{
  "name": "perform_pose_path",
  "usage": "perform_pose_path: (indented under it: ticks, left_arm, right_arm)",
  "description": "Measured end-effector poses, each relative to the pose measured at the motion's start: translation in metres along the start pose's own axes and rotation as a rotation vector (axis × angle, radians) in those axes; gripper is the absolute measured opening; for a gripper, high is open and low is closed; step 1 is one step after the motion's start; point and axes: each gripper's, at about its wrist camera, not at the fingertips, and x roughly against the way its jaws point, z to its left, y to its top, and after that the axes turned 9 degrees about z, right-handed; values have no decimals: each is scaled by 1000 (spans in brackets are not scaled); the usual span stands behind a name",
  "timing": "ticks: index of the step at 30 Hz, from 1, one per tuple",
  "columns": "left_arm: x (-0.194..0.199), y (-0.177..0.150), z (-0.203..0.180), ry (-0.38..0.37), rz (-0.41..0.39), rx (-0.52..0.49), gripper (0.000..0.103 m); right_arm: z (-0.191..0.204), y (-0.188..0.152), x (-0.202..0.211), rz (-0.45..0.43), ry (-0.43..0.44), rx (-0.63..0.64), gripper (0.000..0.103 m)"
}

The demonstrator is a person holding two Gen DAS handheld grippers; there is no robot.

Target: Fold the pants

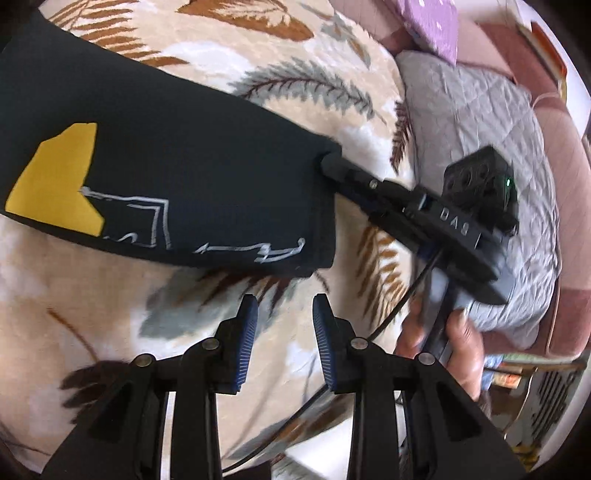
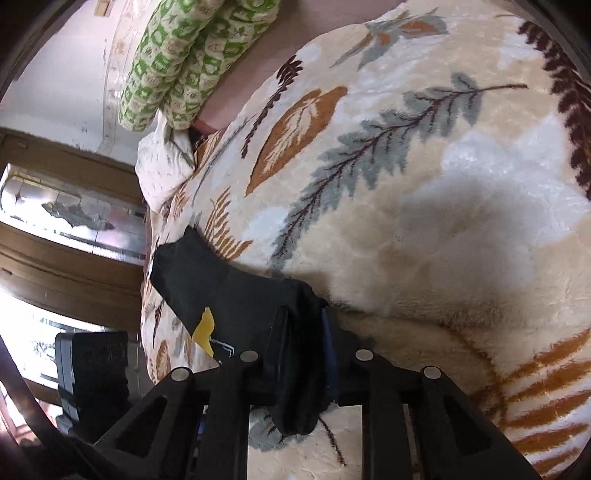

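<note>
Black pants [image 1: 177, 177] with a yellow patch and silver print lie stretched across a cream leaf-patterned blanket [image 1: 258, 62]. My right gripper [image 1: 330, 164] is shut on the far corner of the pant leg's hem; in the right wrist view the black cloth [image 2: 236, 295] is pinched between its fingers [image 2: 303, 328]. My left gripper [image 1: 284, 306] is open and empty, just below the hem's near corner, not touching the cloth.
A grey quilted pillow [image 1: 480, 147] and pink bedding [image 1: 554, 122] lie to the right. A purple cloth [image 1: 436, 22] sits at the top. A green patterned bolster [image 2: 184, 62] and wooden window frame [image 2: 55, 240] lie beyond the blanket's [image 2: 424, 203] edge.
</note>
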Motion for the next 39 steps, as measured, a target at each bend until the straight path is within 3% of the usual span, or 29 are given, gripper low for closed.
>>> perform_pose_path:
  ticks: [7, 14, 17, 22, 24, 27, 31, 35, 37, 39]
  left_arm:
    - [-8, -20, 31, -120, -49, 239, 28]
    - [-4, -6, 44, -190, -166, 327, 28]
    - [-16, -5, 53, -215, -136, 392, 28]
    - [-21, 1, 48, -196, -189, 386, 28]
    - [-19, 8, 46, -185, -209, 375, 28]
    - [-21, 10, 46, -186, -212, 386, 28]
    - [-21, 11, 47, -183, -205, 384, 28]
    - [-21, 11, 45, -172, -197, 375, 28]
    - [-21, 12, 41, -154, -191, 352, 28]
    - [-22, 14, 41, -148, -177, 347, 27]
  right_arm:
    - [-3, 2, -2, -1, 8, -21, 21]
    - [-7, 0, -3, 0, 28, -37, 27]
    - [-10, -1, -1, -2, 33, -43, 28]
    - [-14, -1, -3, -10, 67, -61, 29]
    - [-15, -2, -3, -11, 87, -72, 35]
    - [-19, -1, -1, -20, 103, -87, 42]
    - [-23, 7, -8, -31, 130, -125, 42]
    - [-14, 15, -20, 4, 132, -84, 45]
    - [-10, 16, -21, 19, 100, -60, 28]
    - [-7, 14, -18, 12, 78, -42, 23]
